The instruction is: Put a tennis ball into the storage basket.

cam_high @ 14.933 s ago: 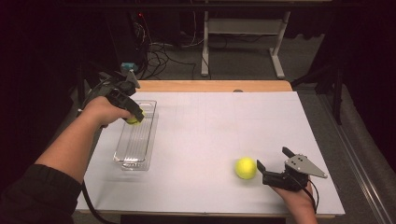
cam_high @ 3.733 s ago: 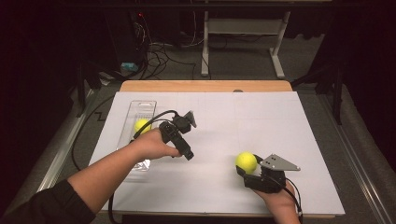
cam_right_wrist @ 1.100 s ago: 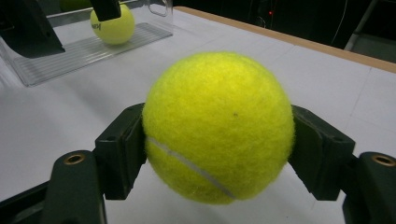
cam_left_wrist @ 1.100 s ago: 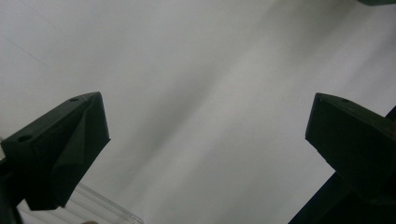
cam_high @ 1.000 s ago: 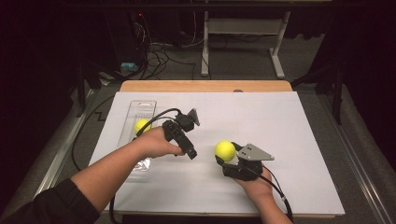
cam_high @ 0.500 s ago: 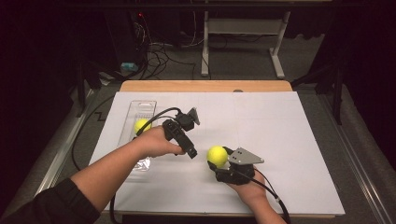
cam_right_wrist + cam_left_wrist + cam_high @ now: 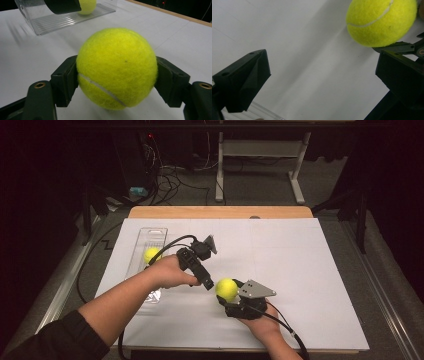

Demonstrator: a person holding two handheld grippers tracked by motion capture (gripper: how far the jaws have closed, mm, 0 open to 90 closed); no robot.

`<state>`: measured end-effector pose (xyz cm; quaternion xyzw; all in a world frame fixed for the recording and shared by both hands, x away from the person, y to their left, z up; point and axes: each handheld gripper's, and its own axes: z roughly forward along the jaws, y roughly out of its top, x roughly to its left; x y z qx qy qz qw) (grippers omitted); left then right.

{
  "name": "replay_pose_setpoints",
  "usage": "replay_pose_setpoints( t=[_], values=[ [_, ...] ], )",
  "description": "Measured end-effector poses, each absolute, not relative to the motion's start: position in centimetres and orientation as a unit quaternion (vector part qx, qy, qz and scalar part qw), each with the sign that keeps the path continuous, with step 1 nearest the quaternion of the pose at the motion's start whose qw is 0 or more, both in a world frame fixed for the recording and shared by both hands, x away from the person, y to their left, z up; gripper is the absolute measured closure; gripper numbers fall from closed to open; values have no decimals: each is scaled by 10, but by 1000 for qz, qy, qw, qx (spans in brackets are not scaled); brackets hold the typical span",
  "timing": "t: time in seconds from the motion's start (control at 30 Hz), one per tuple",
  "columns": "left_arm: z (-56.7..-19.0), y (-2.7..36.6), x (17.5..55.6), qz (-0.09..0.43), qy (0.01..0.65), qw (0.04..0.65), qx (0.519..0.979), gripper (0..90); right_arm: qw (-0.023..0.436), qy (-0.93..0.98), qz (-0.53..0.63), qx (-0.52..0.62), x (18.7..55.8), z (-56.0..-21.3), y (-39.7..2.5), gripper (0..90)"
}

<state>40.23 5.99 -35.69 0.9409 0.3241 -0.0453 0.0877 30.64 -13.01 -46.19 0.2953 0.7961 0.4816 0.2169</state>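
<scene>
My right gripper (image 7: 229,295) is shut on a yellow tennis ball (image 7: 226,289) at the front middle of the white table; in the right gripper view the ball (image 7: 116,67) sits squeezed between both jaws of the right gripper (image 7: 116,77). My left gripper (image 7: 206,281) is just left of that ball, jaws open and pointing at it. In the left gripper view the open left gripper (image 7: 322,65) holds nothing, and the ball (image 7: 382,21) hangs at the upper right. A second tennis ball (image 7: 151,254) lies in the clear tray (image 7: 155,232) at the left.
The tray (image 7: 62,21) with the second ball (image 7: 87,6) stands beyond the held ball in the right gripper view. A cable (image 7: 170,241) loops from the left gripper over the tray. The white sheet (image 7: 300,265) stretches to the right; a wooden edge (image 7: 220,212) borders the back.
My right gripper has carried the tennis ball leftward across the table until it is close beside the left gripper's jaws. The left gripper has hardly moved.
</scene>
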Motion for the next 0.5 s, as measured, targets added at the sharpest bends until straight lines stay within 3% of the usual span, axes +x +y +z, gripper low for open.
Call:
replay_pose_setpoints(
  t=[0.5],
  values=[
    [-356,45,399,-53,314,85,944,14,214,802,480,286,306,-463,-123,272]
  ],
)
